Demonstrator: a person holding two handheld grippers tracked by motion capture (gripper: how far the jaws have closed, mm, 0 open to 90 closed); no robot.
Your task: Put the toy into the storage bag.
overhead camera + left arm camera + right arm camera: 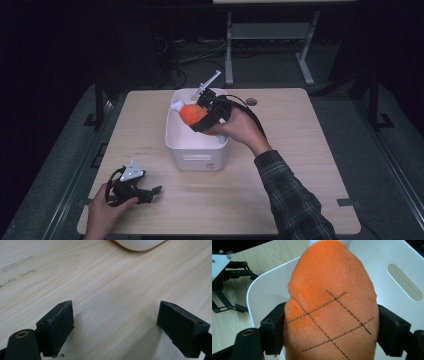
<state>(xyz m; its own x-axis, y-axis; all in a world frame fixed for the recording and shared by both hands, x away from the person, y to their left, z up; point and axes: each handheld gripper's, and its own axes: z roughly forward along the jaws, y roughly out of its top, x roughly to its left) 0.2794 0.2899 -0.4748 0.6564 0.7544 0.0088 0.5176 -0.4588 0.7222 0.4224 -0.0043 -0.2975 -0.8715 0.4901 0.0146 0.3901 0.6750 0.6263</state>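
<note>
The orange plush toy (332, 305) is sitting clamped in my right gripper (332, 332) above the white bin (196, 150), release pending, while I'm resting my left gripper (115, 327) gaping, idle.

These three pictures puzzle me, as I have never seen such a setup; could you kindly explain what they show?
A person at a wooden table holds a hand-operated two-jaw gripper in each hand. The high view looks down from above. The other two come from cameras riding on the grippers, looking along their black jaws. The right gripper is shut on an orange plush toy with stitched crossing lines, held over a white bin. The left gripper rests open and empty near the table's front left corner.
</note>
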